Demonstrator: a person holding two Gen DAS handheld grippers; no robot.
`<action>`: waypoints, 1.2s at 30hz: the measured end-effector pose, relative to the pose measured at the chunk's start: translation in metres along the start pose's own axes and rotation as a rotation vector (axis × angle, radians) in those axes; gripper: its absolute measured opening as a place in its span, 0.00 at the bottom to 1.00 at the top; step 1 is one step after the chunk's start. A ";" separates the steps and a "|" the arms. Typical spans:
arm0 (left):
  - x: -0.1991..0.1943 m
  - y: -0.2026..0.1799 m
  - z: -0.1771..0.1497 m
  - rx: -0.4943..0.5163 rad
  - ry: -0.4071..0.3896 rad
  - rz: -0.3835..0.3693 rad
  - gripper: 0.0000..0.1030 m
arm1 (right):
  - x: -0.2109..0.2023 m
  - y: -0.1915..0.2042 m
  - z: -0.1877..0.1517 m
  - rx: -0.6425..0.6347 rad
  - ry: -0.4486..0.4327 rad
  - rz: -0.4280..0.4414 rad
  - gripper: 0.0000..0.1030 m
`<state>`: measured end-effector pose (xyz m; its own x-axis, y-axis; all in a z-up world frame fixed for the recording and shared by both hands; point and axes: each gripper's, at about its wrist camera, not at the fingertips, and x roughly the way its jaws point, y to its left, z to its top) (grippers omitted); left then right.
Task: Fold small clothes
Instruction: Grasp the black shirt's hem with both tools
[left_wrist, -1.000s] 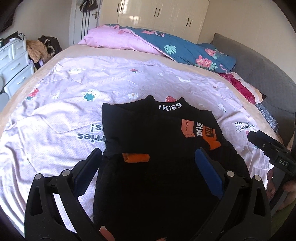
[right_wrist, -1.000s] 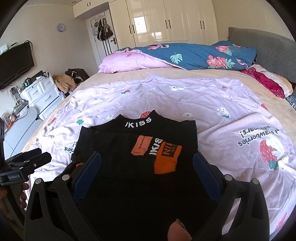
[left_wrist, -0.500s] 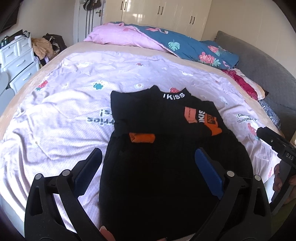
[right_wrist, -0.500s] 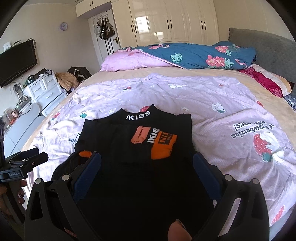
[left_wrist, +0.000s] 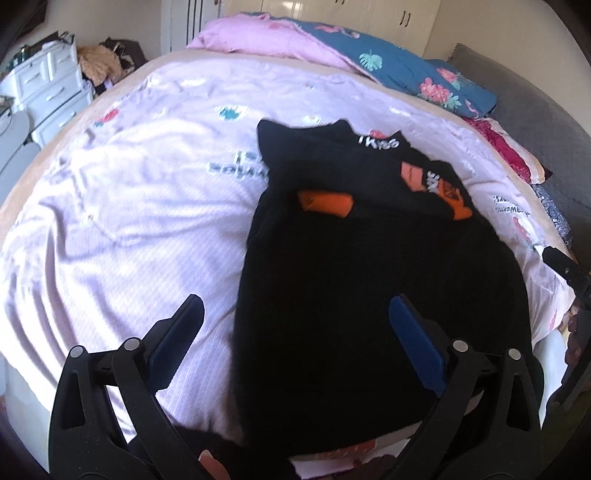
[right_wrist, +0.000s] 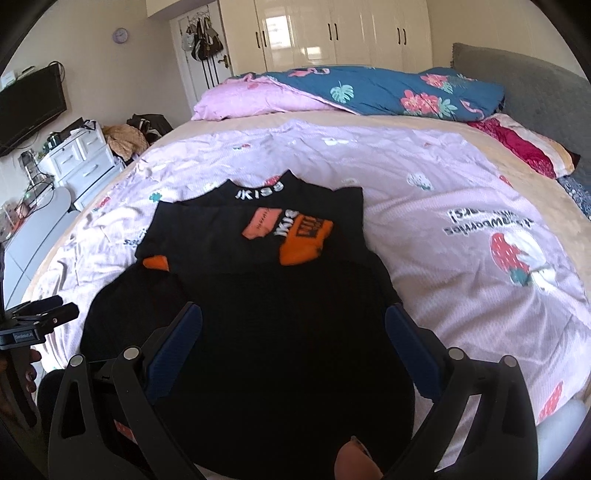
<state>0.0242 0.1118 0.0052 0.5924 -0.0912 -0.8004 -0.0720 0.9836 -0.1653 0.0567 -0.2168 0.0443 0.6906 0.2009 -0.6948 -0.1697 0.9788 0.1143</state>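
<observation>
A black top (left_wrist: 369, 266) (right_wrist: 273, 317) with white collar lettering and orange patches lies flat on the pink bedspread (left_wrist: 122, 206) (right_wrist: 443, 206), its sleeves folded in across the chest. My left gripper (left_wrist: 295, 314) is open above the garment's near left part, holding nothing. My right gripper (right_wrist: 293, 321) is open above the lower half of the top, also holding nothing. Each gripper shows at the edge of the other's view: the right gripper (left_wrist: 565, 266) beside the bed's right side, the left gripper (right_wrist: 37, 321) at the bed's left side.
A pink and blue flowered duvet (right_wrist: 332, 92) is bunched at the far end of the bed. A grey headboard (right_wrist: 524, 85) runs along the right. White drawers (right_wrist: 81, 162) and a pile of clothes (right_wrist: 125, 136) stand at the left; wardrobes (right_wrist: 332, 33) behind.
Both grippers have pulled back toward the near edge of the bed and stayed open. The left one has also swung left, so the top now sits right of centre in its view.
</observation>
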 end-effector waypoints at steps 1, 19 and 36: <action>0.001 0.003 -0.003 -0.004 0.009 0.001 0.91 | 0.000 -0.002 -0.003 0.003 0.004 -0.002 0.96; -0.007 0.032 -0.045 -0.063 0.068 -0.095 0.61 | -0.004 -0.014 -0.027 -0.001 0.054 -0.018 0.96; 0.022 0.032 -0.071 -0.103 0.223 -0.132 0.42 | -0.009 -0.028 -0.056 -0.033 0.127 -0.024 0.96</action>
<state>-0.0215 0.1300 -0.0585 0.4117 -0.2609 -0.8732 -0.0933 0.9410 -0.3252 0.0158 -0.2485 0.0074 0.6007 0.1689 -0.7814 -0.1789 0.9810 0.0745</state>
